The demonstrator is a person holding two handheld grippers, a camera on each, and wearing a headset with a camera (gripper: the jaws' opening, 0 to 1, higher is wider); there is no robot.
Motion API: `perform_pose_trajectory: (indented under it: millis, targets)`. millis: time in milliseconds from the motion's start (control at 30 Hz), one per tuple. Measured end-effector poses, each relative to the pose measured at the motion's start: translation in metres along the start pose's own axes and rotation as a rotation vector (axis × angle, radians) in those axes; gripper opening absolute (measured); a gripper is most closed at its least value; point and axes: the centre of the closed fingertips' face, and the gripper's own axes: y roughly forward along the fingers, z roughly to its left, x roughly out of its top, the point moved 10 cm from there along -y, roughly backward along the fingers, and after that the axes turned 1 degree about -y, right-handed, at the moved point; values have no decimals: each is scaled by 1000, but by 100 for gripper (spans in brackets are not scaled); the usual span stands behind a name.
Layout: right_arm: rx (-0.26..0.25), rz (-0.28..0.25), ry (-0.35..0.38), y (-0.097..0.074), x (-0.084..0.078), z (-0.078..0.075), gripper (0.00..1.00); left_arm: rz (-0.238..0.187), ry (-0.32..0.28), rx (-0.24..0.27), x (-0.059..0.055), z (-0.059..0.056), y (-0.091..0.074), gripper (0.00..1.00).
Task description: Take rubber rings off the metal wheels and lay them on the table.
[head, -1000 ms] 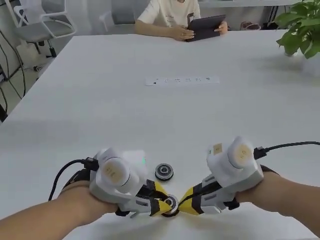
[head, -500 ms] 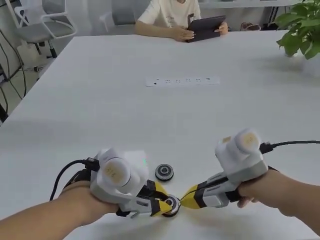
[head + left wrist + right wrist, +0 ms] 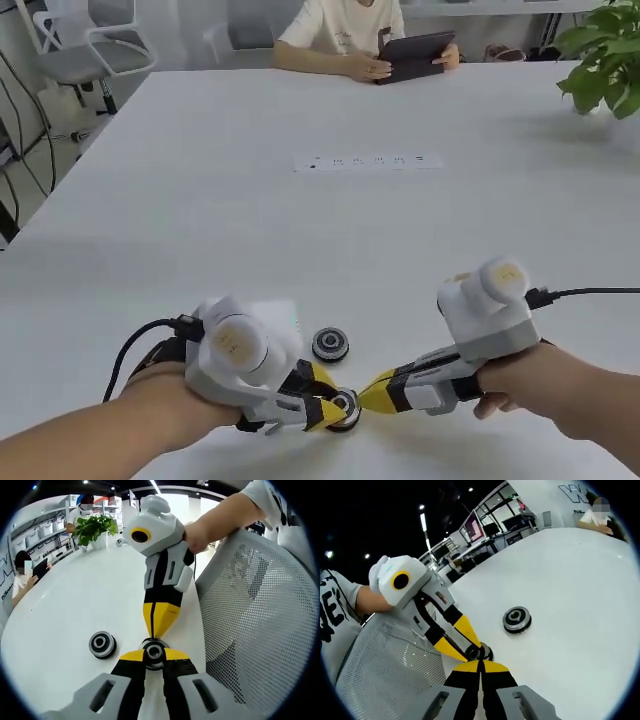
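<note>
**Two hand-held grippers meet on one small wheel at the near edge of the counter [image 3: 350, 230].**

The left hand-held gripper [image 3: 335, 410] pinches the wheel [image 3: 154, 651] by its sides, its jaws spread only as wide as the wheel, low over the counter. A second wheel [image 3: 330, 344] lies flat just beyond, apart from both. The right hand-held gripper [image 3: 368, 397] has its jaws pressed together to a point that touches the held wheel's edge; whether rubber is nipped between them cannot be told. The metal core is probably stiff and heavy for its size. The rubber ring [image 3: 143, 648] is probably soft, stretchy and grippy, best caught at its outer lip and peeled off with the core clamped.
</note>
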Motion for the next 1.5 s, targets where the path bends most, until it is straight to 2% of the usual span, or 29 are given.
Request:
perform_pose_trajectory:
  millis: [567,667,700,733,833,1067,1200,1433,1500]
  targets:
    - [36,-15,9,6,1,6,0,2,-1,1,-1,0,0,7]
    - [64,-32,15,9,3,10,0,0,-1,1,-1,0,0,7]
    - [133,-58,19,12,5,17,0,-1,-1,1,-1,0,0,7]
    - [76,-39,-19,10,6,12,0,0,3,0,-1,1,-1,7]
    - [84,-42,-12,10,3,11,0,-4,-4,0,-1,0,-1,7]
    - [74,-31,-45,8,1,8,0,-13,-6,-1,-2,0,0,7]
    - [72,-28,-42,7,-1,6,0,-16,19,0,-2,0,0,8]
    - [60,-34,-37,4,-2,4,0,-7,6,-3,-1,1,-1,9]
    - [59,-38,-33,4,-2,3,0,-1,8,-16,-1,0,-1,12]
